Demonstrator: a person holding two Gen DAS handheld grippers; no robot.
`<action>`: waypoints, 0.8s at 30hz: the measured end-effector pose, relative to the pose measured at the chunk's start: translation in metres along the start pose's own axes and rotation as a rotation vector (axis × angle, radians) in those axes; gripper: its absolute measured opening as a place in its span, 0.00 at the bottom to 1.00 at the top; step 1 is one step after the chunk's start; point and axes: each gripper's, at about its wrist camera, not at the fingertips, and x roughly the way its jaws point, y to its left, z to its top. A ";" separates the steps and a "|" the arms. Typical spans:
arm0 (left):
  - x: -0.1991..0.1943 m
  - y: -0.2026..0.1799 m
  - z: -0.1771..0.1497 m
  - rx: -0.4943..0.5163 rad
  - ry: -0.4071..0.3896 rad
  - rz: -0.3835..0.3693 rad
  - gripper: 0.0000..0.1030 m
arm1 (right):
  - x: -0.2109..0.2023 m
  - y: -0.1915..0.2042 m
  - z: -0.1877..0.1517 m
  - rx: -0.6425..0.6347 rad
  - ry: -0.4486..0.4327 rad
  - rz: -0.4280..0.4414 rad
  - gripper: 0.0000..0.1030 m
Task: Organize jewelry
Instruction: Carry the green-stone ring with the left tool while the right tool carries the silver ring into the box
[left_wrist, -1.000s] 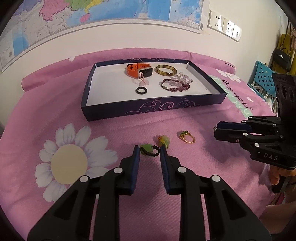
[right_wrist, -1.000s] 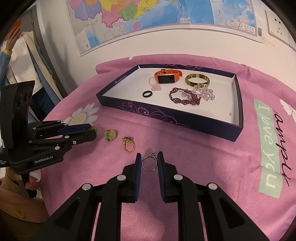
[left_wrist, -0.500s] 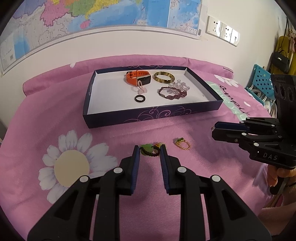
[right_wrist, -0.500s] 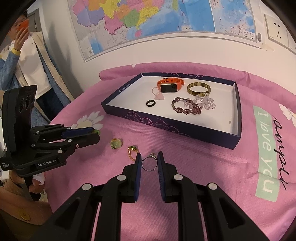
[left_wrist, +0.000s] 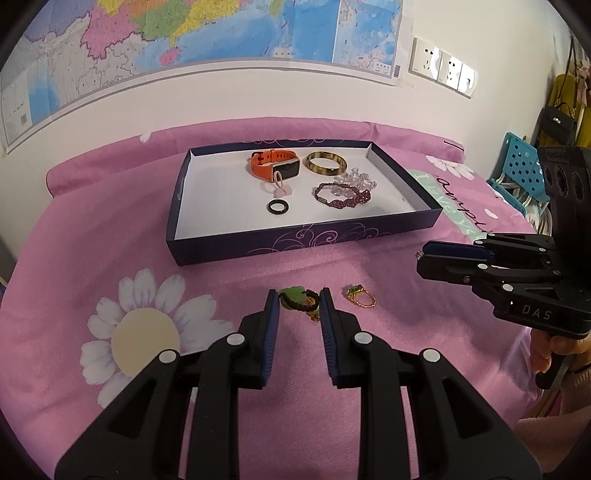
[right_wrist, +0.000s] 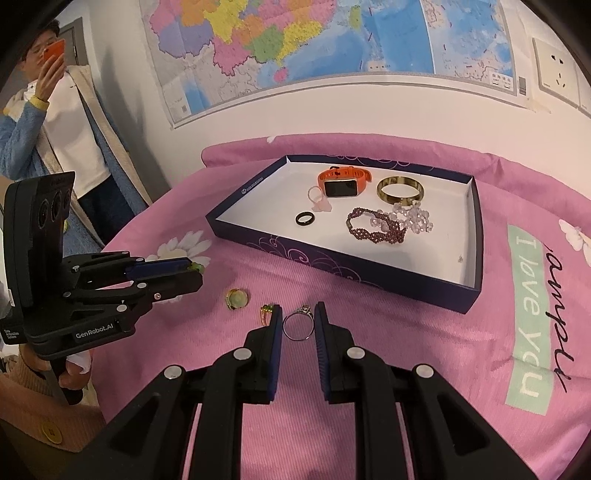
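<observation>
My left gripper (left_wrist: 298, 295) is shut on a black beaded ring with a green stone (left_wrist: 297, 298) and holds it above the pink cloth. My right gripper (right_wrist: 298, 314) is shut on a silver ring (right_wrist: 298, 325), also lifted. A gold ring with a green stone (left_wrist: 360, 295) and a gold ring with a pale green stone (right_wrist: 237, 298) lie on the cloth. The dark blue box (left_wrist: 295, 242) holds an orange watch (left_wrist: 275, 166), a gold bangle (left_wrist: 325, 163), a purple bead bracelet (left_wrist: 341, 195), clear beads, a pink ring and a black ring (left_wrist: 277, 206).
The box stands at the back of the pink flowered cloth (left_wrist: 110, 258), near the wall with a map. A person (right_wrist: 48, 122) stands at the left holding a phone. A blue crate (left_wrist: 521, 173) and hanging bags are at the right.
Both grippers have risen and drawn back from the cloth, each carrying its ring. The two gold rings stay where they lay.
</observation>
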 end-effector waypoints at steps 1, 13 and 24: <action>-0.001 0.000 0.001 -0.001 -0.003 0.000 0.22 | 0.000 0.000 0.001 -0.001 -0.002 -0.001 0.15; -0.002 0.001 0.007 -0.006 -0.020 0.004 0.22 | -0.003 0.000 0.010 -0.012 -0.025 -0.006 0.15; -0.002 0.000 0.019 0.000 -0.040 0.003 0.22 | -0.002 -0.002 0.020 -0.027 -0.039 -0.007 0.15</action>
